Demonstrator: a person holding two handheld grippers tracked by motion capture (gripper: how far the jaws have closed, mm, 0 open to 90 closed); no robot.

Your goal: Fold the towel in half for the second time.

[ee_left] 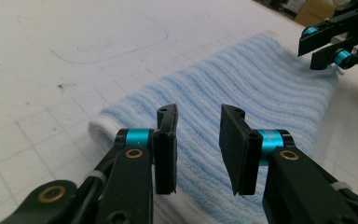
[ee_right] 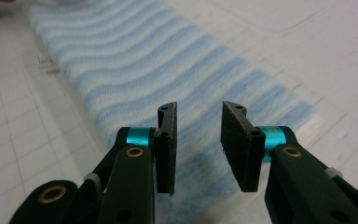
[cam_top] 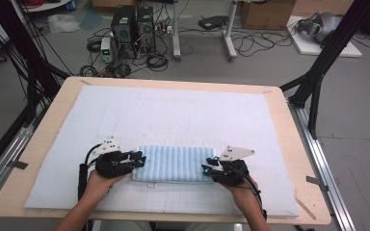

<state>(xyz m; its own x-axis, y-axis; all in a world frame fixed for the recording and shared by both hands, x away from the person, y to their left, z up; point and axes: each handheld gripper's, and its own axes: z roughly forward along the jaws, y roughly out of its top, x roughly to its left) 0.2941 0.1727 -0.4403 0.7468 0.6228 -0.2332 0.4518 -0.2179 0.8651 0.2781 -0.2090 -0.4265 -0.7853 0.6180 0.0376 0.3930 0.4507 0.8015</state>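
A white gridded mat [cam_top: 173, 115] covers the worktop. Near its front edge, midway between the side edges, lies a folded blue striped towel [cam_top: 173, 163]. The left gripper [ee_left: 198, 149] and right gripper [ee_right: 198, 149] hang at its opposite ends, jaws apart. Closing too high would likely pinch only the top layer, so the fold could slip open.

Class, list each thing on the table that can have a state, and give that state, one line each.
Towel: folded, lying flat on the white mat, not gripped.
Left gripper: open, above the towel's left end.
Right gripper: open, above the towel's right end.
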